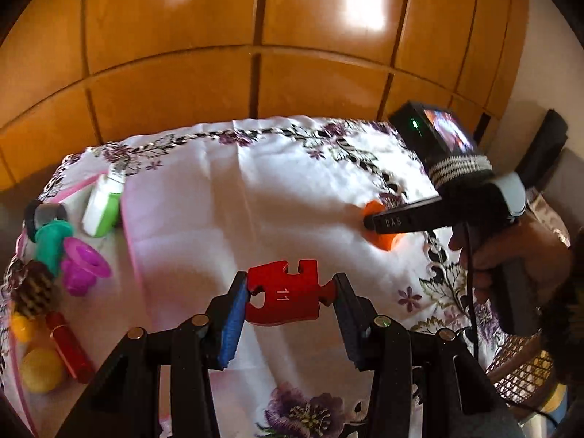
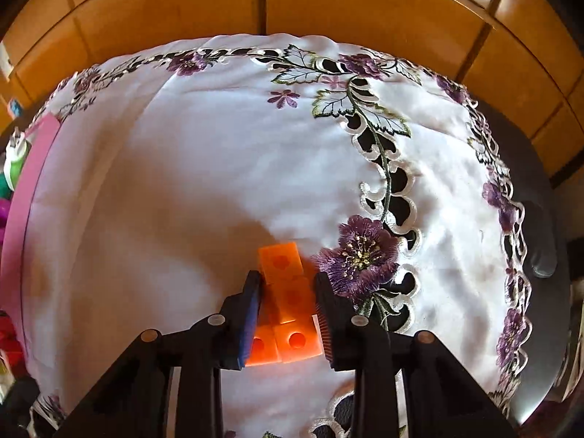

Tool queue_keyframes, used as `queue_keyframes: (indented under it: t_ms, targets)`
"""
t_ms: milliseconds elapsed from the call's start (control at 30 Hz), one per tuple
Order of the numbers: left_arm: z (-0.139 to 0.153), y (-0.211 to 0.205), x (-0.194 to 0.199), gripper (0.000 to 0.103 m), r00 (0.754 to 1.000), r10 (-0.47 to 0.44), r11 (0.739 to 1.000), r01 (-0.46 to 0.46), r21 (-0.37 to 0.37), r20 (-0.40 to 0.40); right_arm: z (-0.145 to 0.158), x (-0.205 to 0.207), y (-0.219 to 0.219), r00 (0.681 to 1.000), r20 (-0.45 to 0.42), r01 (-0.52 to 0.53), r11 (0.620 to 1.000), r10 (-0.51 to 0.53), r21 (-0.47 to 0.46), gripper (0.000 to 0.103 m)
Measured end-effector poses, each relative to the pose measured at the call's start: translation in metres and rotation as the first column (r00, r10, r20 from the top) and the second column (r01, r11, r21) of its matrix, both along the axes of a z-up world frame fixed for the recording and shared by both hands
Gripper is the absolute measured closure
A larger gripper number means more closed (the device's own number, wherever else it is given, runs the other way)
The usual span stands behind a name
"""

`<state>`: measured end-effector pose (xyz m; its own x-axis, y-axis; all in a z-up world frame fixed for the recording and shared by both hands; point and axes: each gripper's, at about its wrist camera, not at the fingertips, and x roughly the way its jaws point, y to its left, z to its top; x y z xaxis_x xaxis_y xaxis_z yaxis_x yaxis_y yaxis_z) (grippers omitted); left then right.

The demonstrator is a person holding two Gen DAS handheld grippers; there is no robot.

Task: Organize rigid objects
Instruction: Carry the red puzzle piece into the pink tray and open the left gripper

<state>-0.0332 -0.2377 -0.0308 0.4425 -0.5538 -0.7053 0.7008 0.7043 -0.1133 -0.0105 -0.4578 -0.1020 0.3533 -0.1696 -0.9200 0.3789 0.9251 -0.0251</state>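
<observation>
Left gripper [image 1: 290, 299] clamps flat red plastic puzzle piece marked 11 [image 1: 288, 297], clear of embroidered white tablecloth [image 1: 219, 211]. Right gripper [image 2: 288, 304] straddles orange holed block cluster [image 2: 286, 292] on the cloth; contact uncertain. Centre jaws, squeeze squarely. Pink tray [image 1: 129, 241] far left.

A white tablecloth [image 2: 182, 182] (embroidered with purple flowers and cut-out leaf edging) is spread over a dark round table [image 2: 544, 255]. Glossy wooden cabinet panels [image 1: 175, 29] are seen beyond it, from 10 to 2 o'clock.
</observation>
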Motion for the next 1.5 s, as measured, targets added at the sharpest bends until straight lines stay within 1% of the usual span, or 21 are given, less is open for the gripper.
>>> queue_keyframes:
  t_ms: [67,233,400,433,600,667,733,800,900,1000,1100,1167,1200,1233,1267,1333,1433,1500]
  targets:
    - [0.004,0.006,0.001,0.057,1.000,0.012,1.000,-0.012,-0.008,0.003,0.000,-0.001,-0.002,1.000,0.002,0.002,1.000,-0.002,0.008,0.073]
    - [0.014,0.020,0.002,0.057,0.999,0.040,0.999,-0.039,-0.027,0.017,0.001,0.001,0.004,1.000,0.004,-0.005,1.000,0.005,-0.009,0.072]
    - [0.019,0.034,0.005,0.057,0.998,0.068,0.997,-0.067,-0.042,0.018,-0.001,0.001,0.014,0.999,0.001,-0.051,0.995,0.051,-0.089,0.072]
    - [0.020,0.037,0.006,0.057,0.997,0.075,0.996,-0.074,-0.046,0.016,-0.002,0.001,0.016,0.999,0.015,-0.045,0.994,0.046,-0.100,0.073]
    - [0.026,0.064,0.016,0.057,0.992,0.129,0.989,-0.129,-0.079,-0.001,-0.003,0.001,0.020,0.998,0.011,-0.060,0.990,0.062,-0.130,0.074]
    - [0.028,0.080,0.023,0.057,0.985,0.170,0.980,-0.171,-0.097,-0.013,-0.002,0.001,0.022,0.997,0.007,-0.070,0.987,0.071,-0.148,0.074]
    - [0.031,0.101,0.032,0.057,0.974,0.224,0.966,-0.227,-0.123,-0.038,-0.002,0.000,0.024,0.997,0.005,-0.076,0.984,0.077,-0.160,0.074]
    - [0.034,0.125,0.043,0.057,0.956,0.287,0.946,-0.293,-0.142,-0.058,-0.002,0.001,0.025,0.997,0.002,-0.080,0.982,0.082,-0.170,0.074]
    - [0.033,0.151,0.057,0.057,0.931,0.356,0.917,-0.365,-0.160,-0.086,-0.001,0.001,0.027,0.996,-0.002,-0.091,0.979,0.092,-0.181,0.074]
    - [0.025,0.167,0.069,0.057,0.911,0.392,0.898,-0.409,-0.163,-0.128,-0.001,0.001,0.029,0.995,-0.007,-0.099,0.976,0.099,-0.193,0.073]
    - [0.015,0.169,0.080,0.057,0.901,0.397,0.891,-0.424,-0.160,-0.176,-0.001,0.002,0.028,0.995,-0.008,-0.102,0.976,0.102,-0.191,0.073]
    - [0.009,0.166,0.085,0.057,0.895,0.406,0.888,-0.434,-0.151,-0.183,-0.001,0.002,0.027,0.995,-0.007,-0.101,0.977,0.101,-0.186,0.073]
    - [0.006,0.165,0.088,0.057,0.895,0.404,0.890,-0.433,-0.144,-0.191,-0.001,0.002,0.027,0.995,-0.007,-0.100,0.978,0.100,-0.185,0.073]
    - [0.002,0.160,0.091,0.057,0.899,0.389,0.900,-0.417,-0.124,-0.201,-0.001,0.002,0.027,0.995,-0.007,-0.100,0.978,0.101,-0.184,0.073]
    - [0.000,0.155,0.092,0.057,0.905,0.374,0.911,-0.400,-0.106,-0.201,-0.001,0.002,0.027,0.995,-0.007,-0.101,0.977,0.102,-0.185,0.073]
    - [-0.006,0.142,0.093,0.057,0.923,0.346,0.930,-0.361,-0.065,-0.171,-0.001,0.002,0.027,0.995,-0.008,-0.103,0.977,0.103,-0.186,0.073]
    - [-0.017,0.130,0.102,0.057,0.925,0.342,0.936,-0.351,-0.031,-0.166,-0.001,0.002,0.027,0.995,-0.008,-0.104,0.977,0.104,-0.187,0.073]
    - [-0.026,0.126,0.111,0.057,0.917,0.370,0.928,-0.373,0.011,-0.148,-0.001,0.002,0.027,0.995,-0.008,-0.103,0.977,0.104,-0.184,0.073]
